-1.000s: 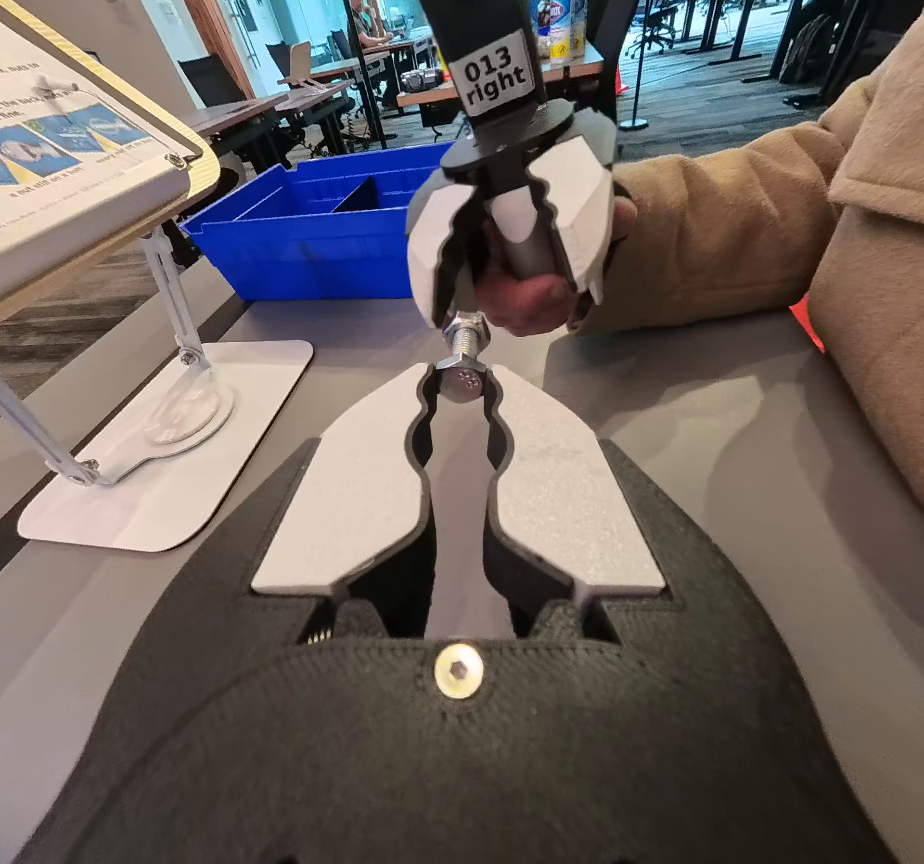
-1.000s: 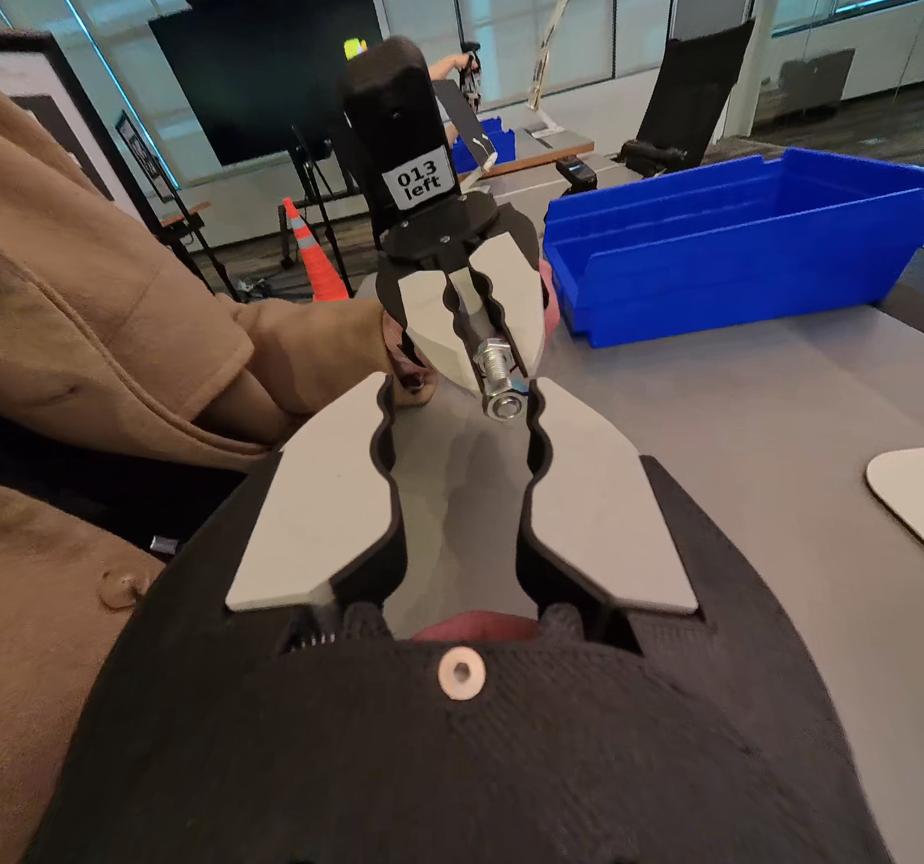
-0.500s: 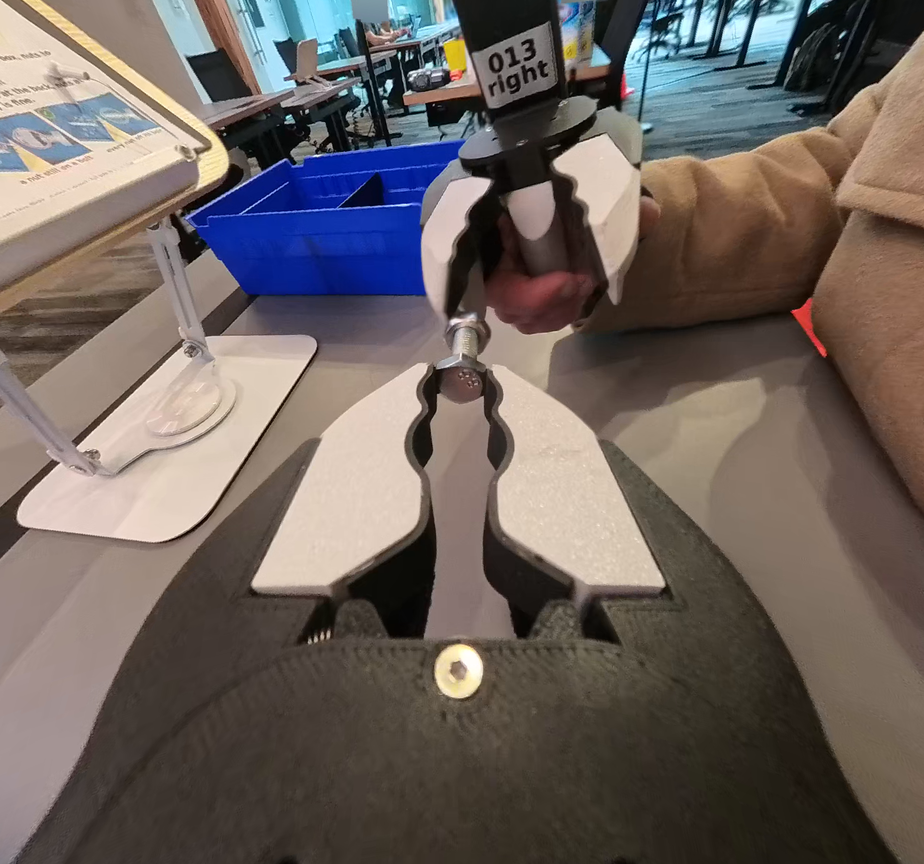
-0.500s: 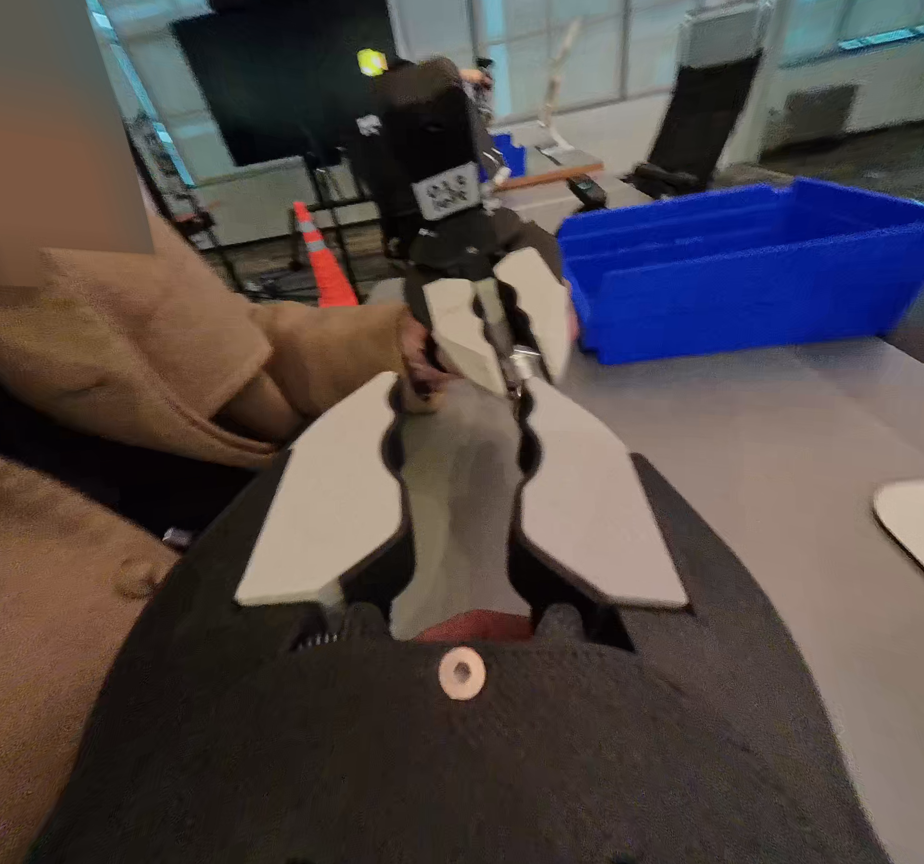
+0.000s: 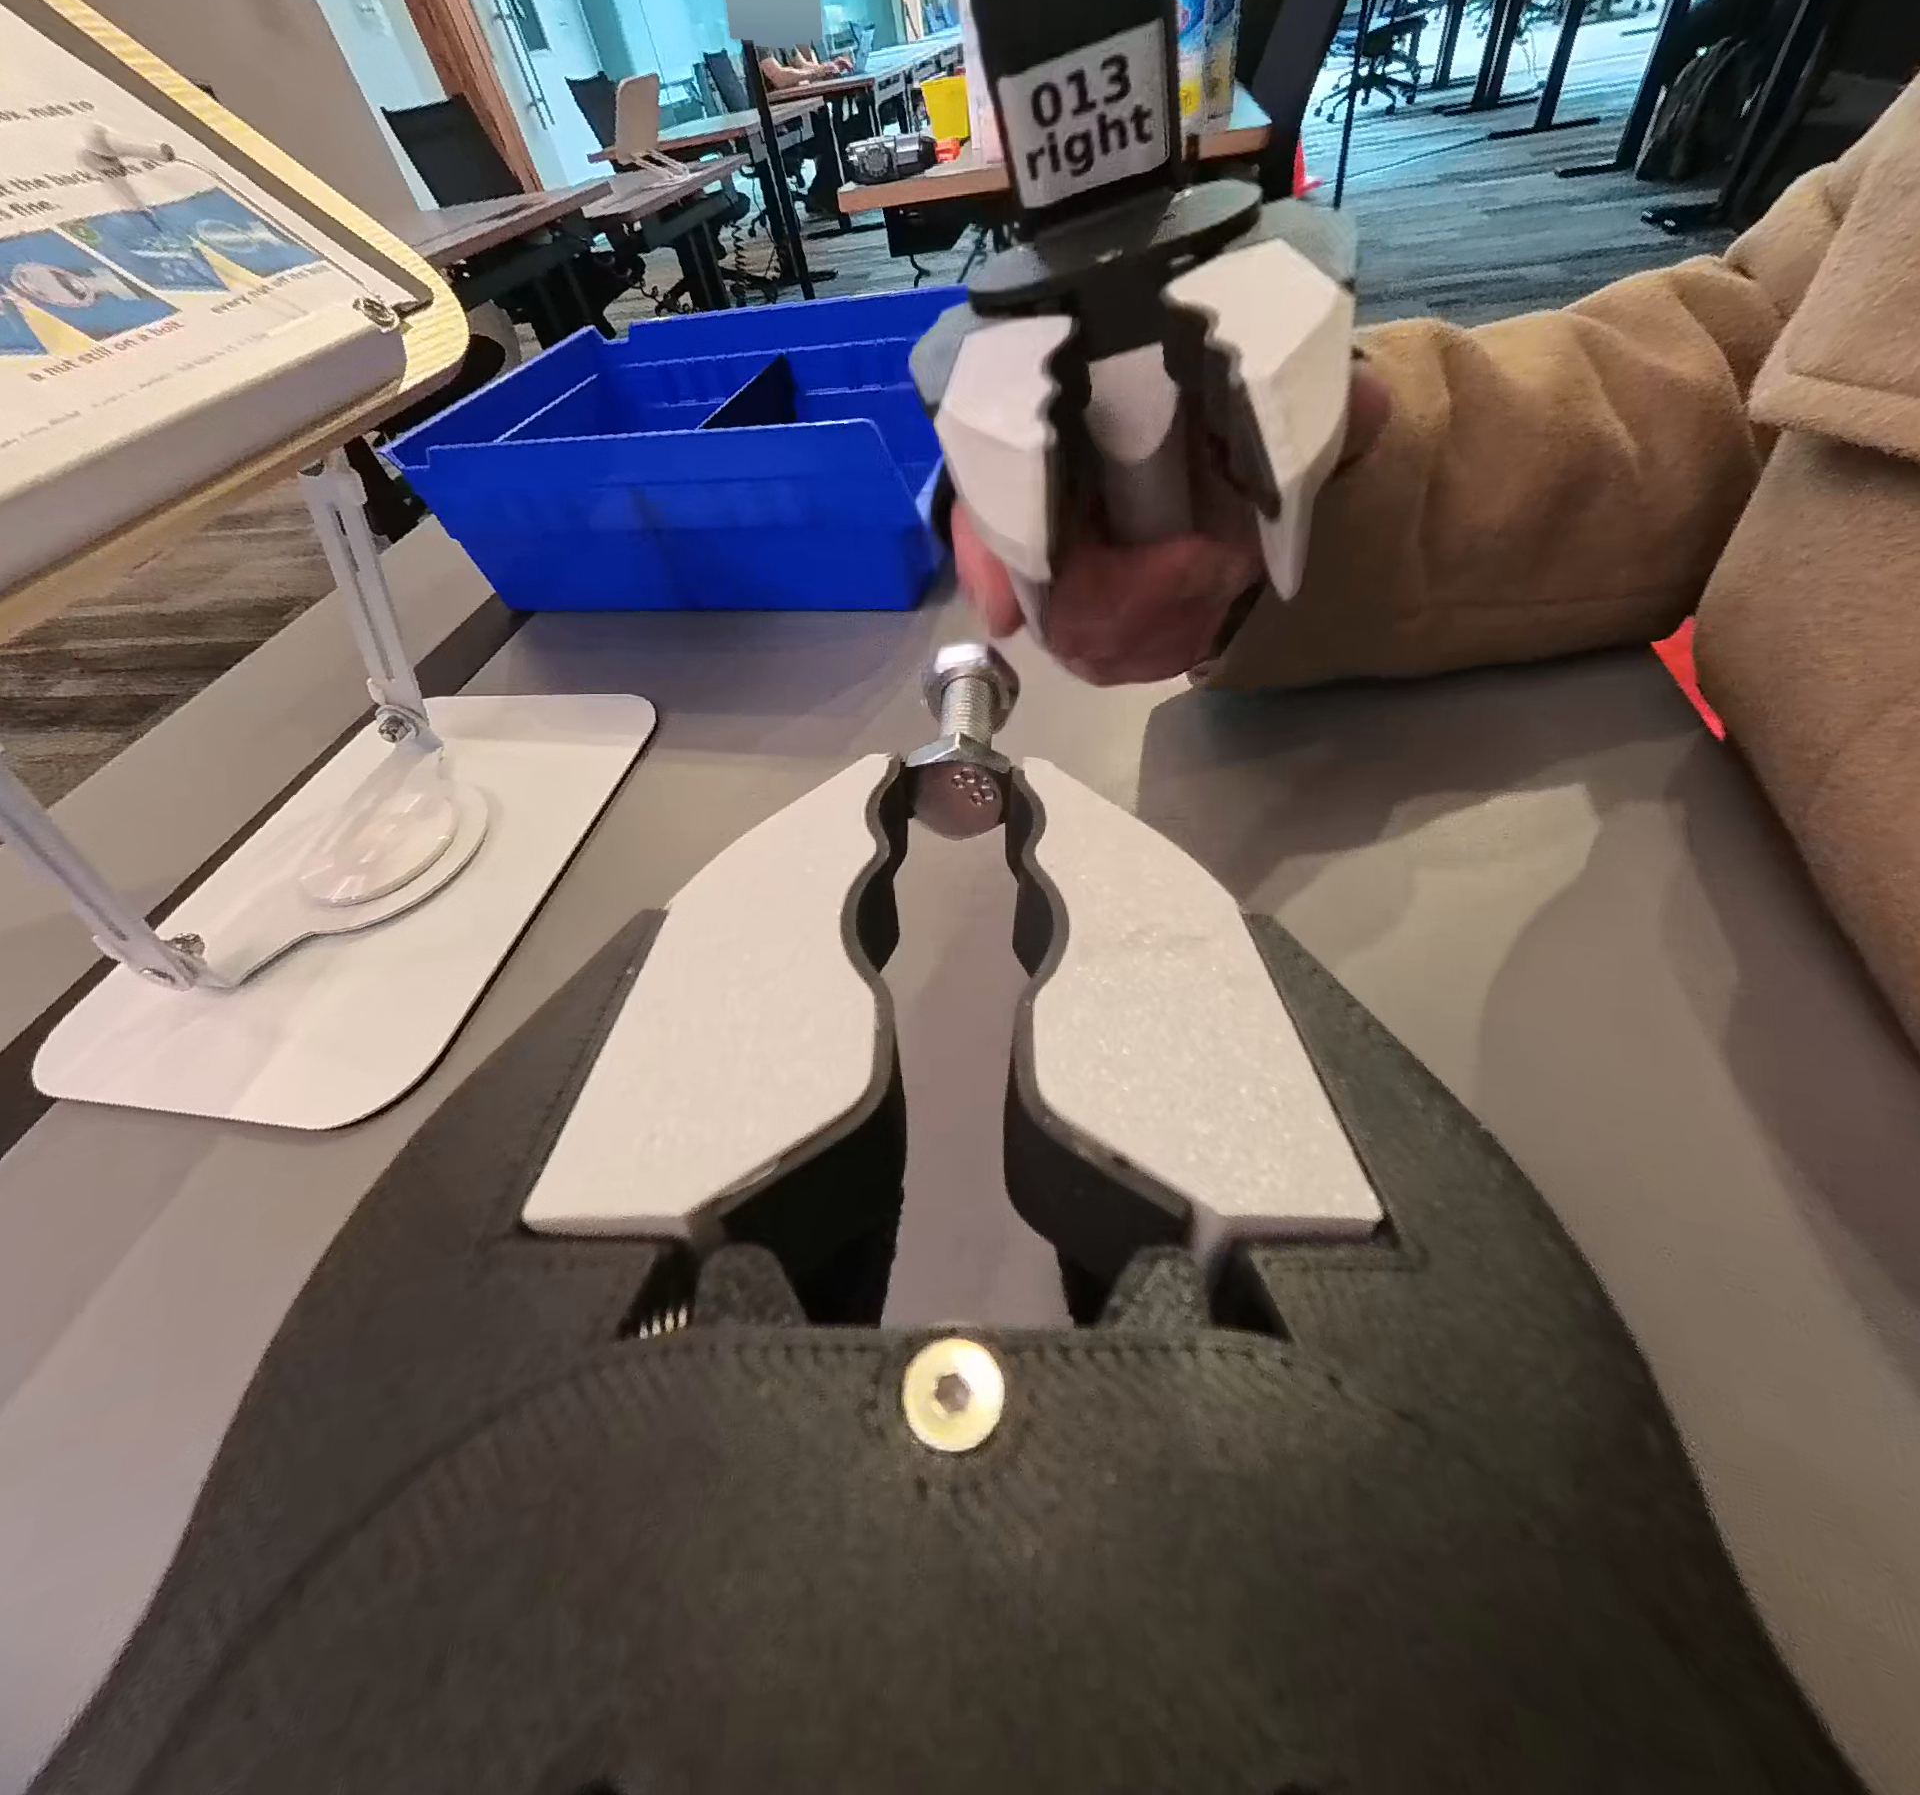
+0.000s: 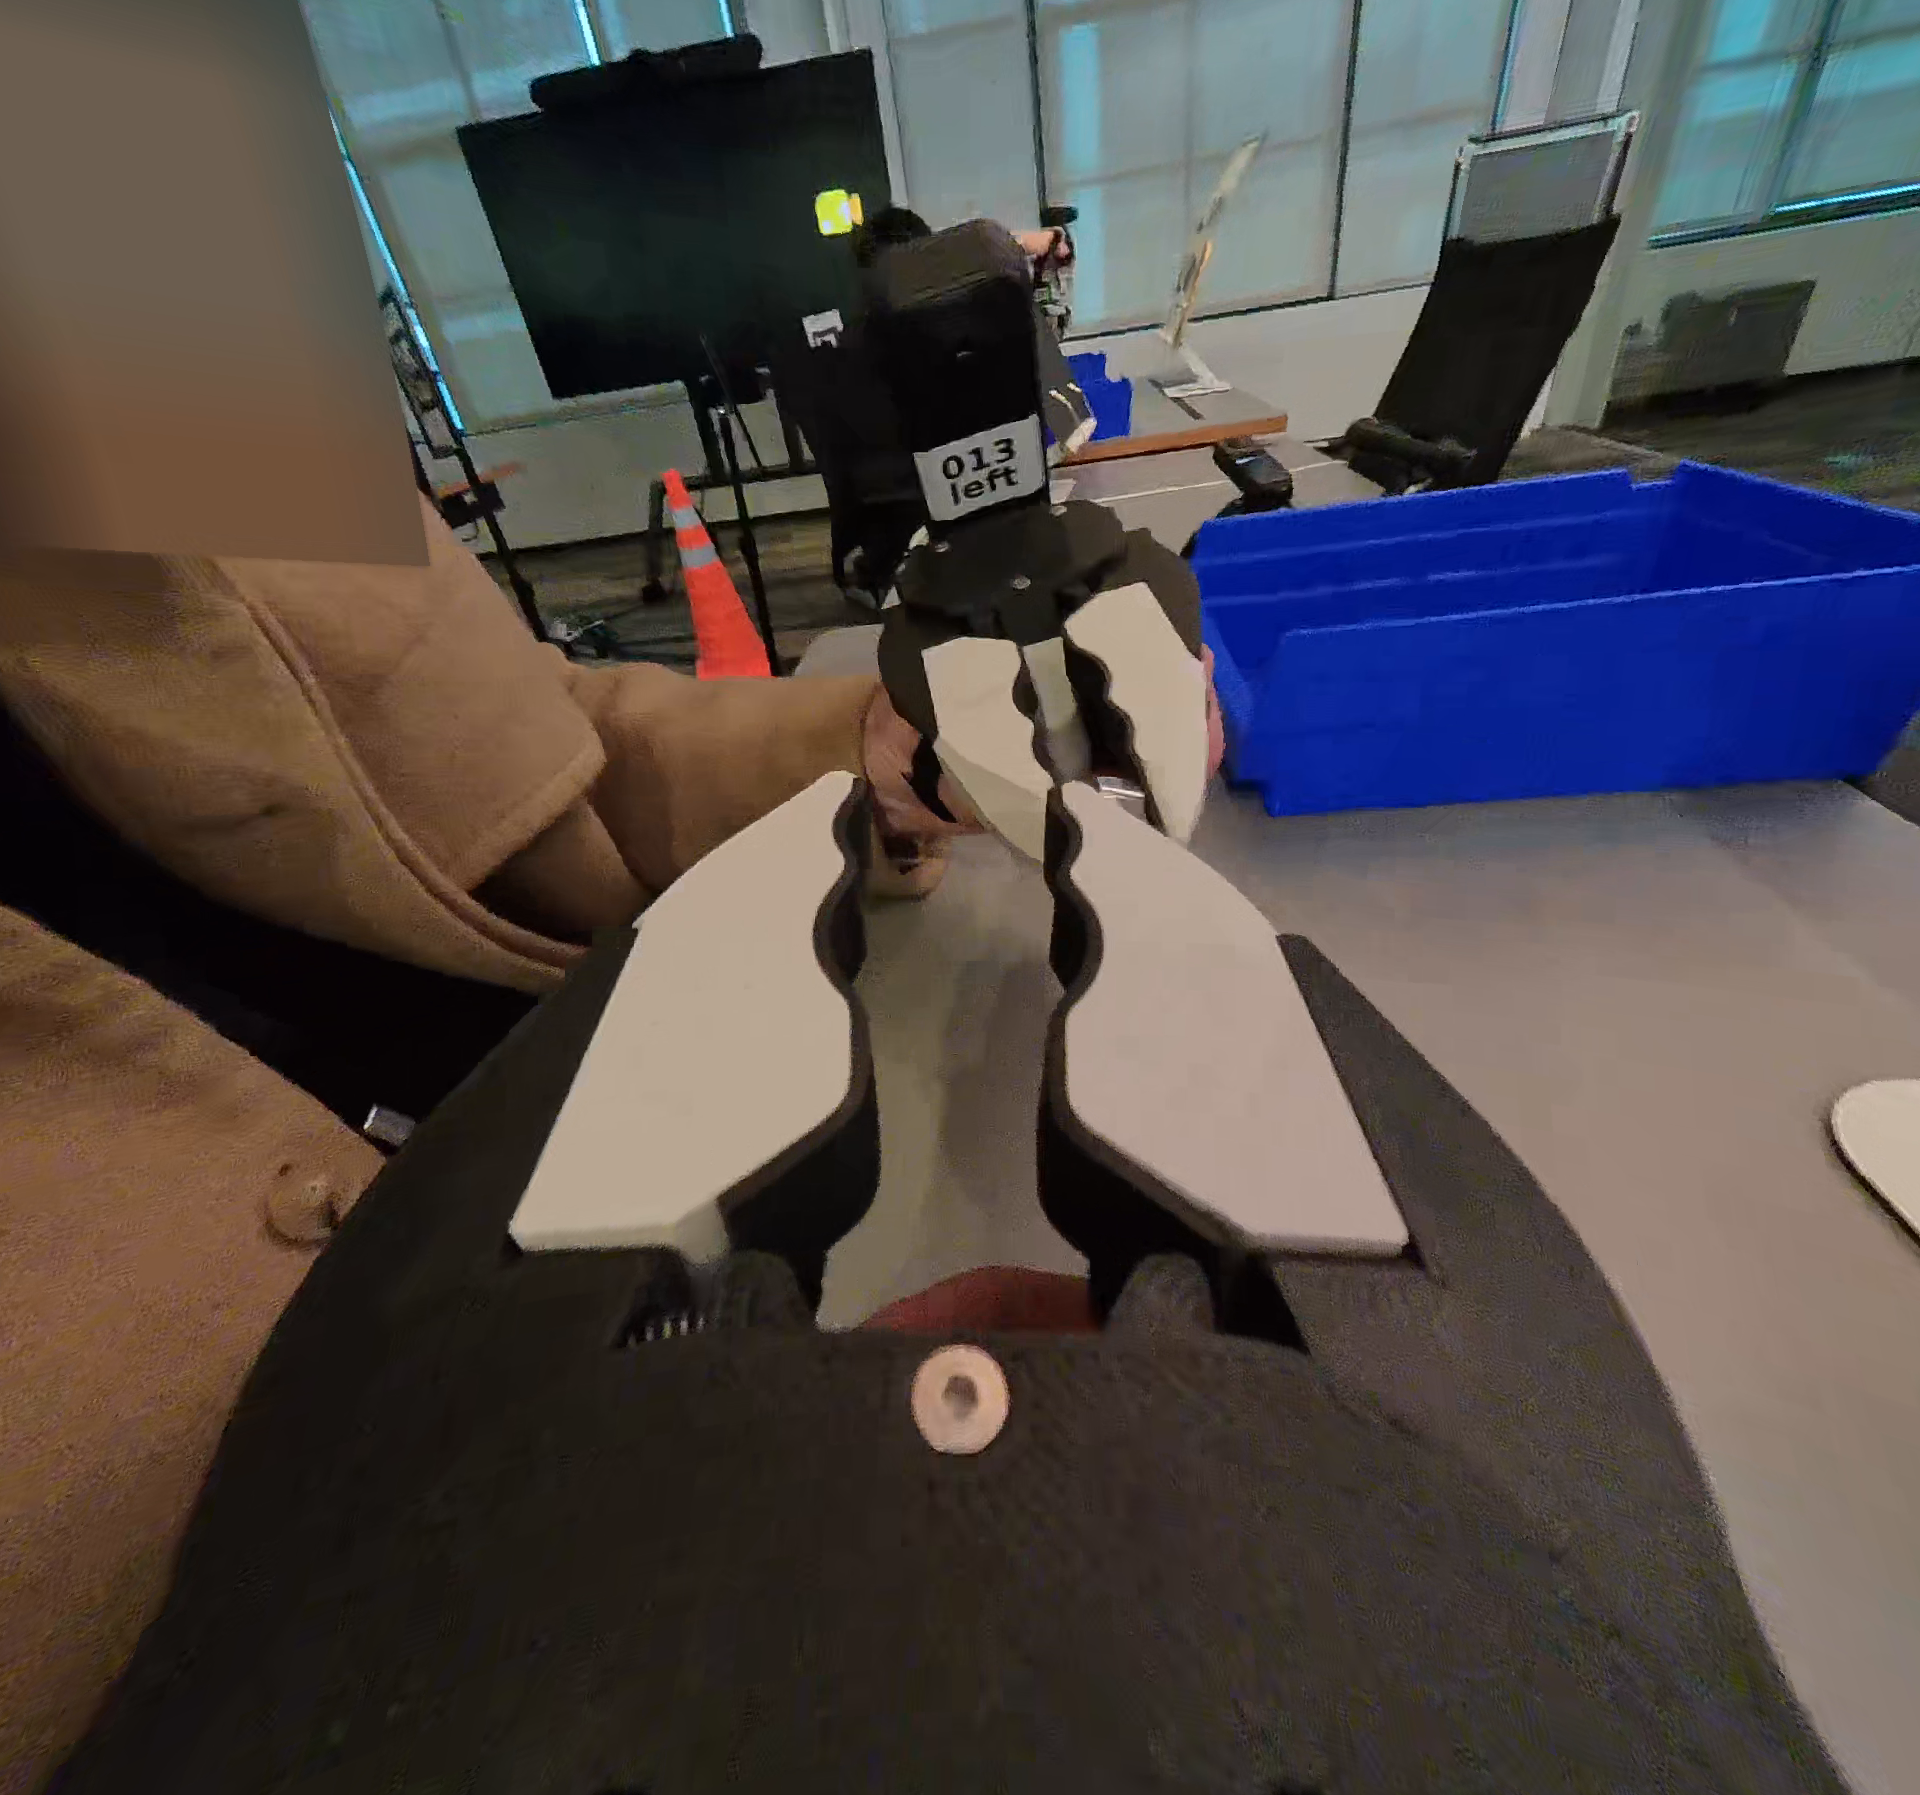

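The left gripper (image 5: 957, 800) has its two pale fingers closed onto the hexagonal head of a steel bolt (image 5: 961, 743), pinching it right at the fingertips. The bolt's threaded shank points forward and away from the tool, and a nut (image 5: 966, 673) sits threaded at the far end of that shank. The bolt and nut hang just above the grey table (image 5: 1455, 914), clear of its surface as far as the left wrist view shows.

Straight ahead of the bolt, and a little above it, the right gripper (image 5: 1153, 561) faces back toward the left one. Its fingers stand apart with nothing between them (the nut is just below and beside its fingertips, not touching). A hand in a tan sleeve (image 5: 1558, 498) grips its handle.

From the right wrist view, the right gripper (image 6: 961, 800) shows the same gap between its fingers, empty. Just past its right fingertip the left gripper (image 6: 1081, 810) points back at it, jaws nearly together, and only a small glint of metal shows there; the picture is blurred at that spot.

Beyond the left gripper's tips and to their left sits a blue bin (image 5: 675, 488) with dividers inside. Nearer on the left, a white stand base (image 5: 343, 914) rests on the table, carrying a tilted board (image 5: 156, 291) with a printed sheet. An orange cone (image 6: 712, 592) stands on the floor behind.
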The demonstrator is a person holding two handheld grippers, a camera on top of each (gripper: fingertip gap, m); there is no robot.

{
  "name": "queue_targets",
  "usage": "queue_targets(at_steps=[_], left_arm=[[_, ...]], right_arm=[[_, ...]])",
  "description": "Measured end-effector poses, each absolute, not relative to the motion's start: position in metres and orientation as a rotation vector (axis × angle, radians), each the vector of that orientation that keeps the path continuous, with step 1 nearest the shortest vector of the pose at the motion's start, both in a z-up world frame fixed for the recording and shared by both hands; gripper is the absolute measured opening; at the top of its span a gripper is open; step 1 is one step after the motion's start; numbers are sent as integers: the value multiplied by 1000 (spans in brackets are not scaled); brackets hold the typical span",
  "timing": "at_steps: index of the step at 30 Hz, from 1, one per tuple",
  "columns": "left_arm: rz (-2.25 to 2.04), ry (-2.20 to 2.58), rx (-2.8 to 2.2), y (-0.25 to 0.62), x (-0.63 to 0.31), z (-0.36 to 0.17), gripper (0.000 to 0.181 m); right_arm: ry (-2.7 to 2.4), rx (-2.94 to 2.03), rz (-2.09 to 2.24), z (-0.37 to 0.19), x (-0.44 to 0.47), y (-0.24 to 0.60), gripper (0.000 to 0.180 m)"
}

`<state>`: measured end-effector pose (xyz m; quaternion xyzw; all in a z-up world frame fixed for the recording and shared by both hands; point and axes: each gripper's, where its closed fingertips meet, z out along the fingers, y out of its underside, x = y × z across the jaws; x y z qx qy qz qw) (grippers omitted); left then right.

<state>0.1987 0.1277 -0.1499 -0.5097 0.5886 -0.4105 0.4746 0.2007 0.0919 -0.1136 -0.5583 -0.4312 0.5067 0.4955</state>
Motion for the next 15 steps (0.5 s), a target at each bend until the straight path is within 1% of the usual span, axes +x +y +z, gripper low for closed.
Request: queue_targets(at_steps=[2,8,9,10,11,12,15], left_arm=[[-1027,1431,-1231,126,199,-147,17],[-1035,1426,-1234,127,198,-147,17],[-1031,1425,-1233,127,198,-147,17],[-1034,1424,-1232,126,198,-146,17],[-1029,1420,-1237,128,197,-146,17],[-1034,1418,-1237,128,197,-146,17],[-1055,1408,-1227,127,197,-144,17]], right_arm=[[-1012,-1390,1170,-116,206,101,41],[-1028,-1465,1114,-130,198,106,53],[-1032,-1453,1115,-128,197,104,52],[-1052,-1415,1140,-124,197,98,36],[-1076,-1374,1178,-120,197,91,33],[-1079,-1354,1195,-117,198,89,34],[-1003,-1410,1114,-120,204,107,52]])
